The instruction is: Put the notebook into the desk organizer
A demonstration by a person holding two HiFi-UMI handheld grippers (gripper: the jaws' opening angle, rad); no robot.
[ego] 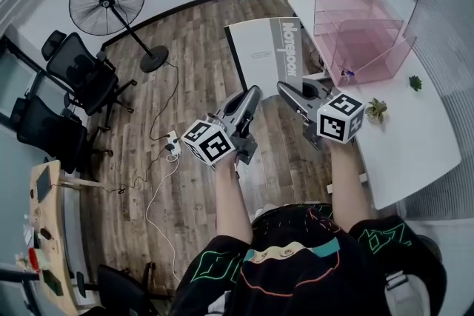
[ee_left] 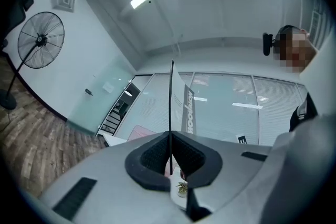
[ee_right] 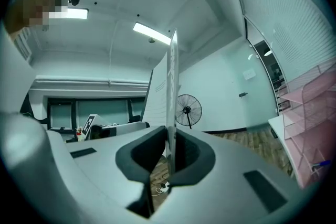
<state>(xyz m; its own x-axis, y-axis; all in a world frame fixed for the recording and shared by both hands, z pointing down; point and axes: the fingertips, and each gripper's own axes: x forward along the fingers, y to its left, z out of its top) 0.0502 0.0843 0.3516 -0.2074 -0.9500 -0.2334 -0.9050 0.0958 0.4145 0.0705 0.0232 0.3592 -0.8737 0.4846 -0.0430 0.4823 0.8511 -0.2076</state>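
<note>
A grey notebook (ego: 263, 55) with a dark spine strip is held up in the air over the wood floor, left of the white desk (ego: 415, 137). My left gripper (ego: 255, 94) is shut on its lower left edge and my right gripper (ego: 286, 89) on its lower right edge. In the left gripper view the notebook (ee_left: 187, 108) stands edge-on between the pads of the left gripper (ee_left: 171, 152). The right gripper view likewise shows the notebook (ee_right: 171, 81) edge-on in the right gripper (ee_right: 171, 152). The pink see-through desk organizer (ego: 361, 32) stands on the desk, right of the notebook, and appears as tiers (ee_right: 310, 113) in the right gripper view.
Two small potted plants (ego: 376, 109) (ego: 415, 83) sit on the desk near the organizer. A standing fan (ego: 111, 4), black office chairs (ego: 74, 74) and a power strip with cables (ego: 172, 145) are on the floor at left. A wooden table (ego: 44, 233) is at the lower left.
</note>
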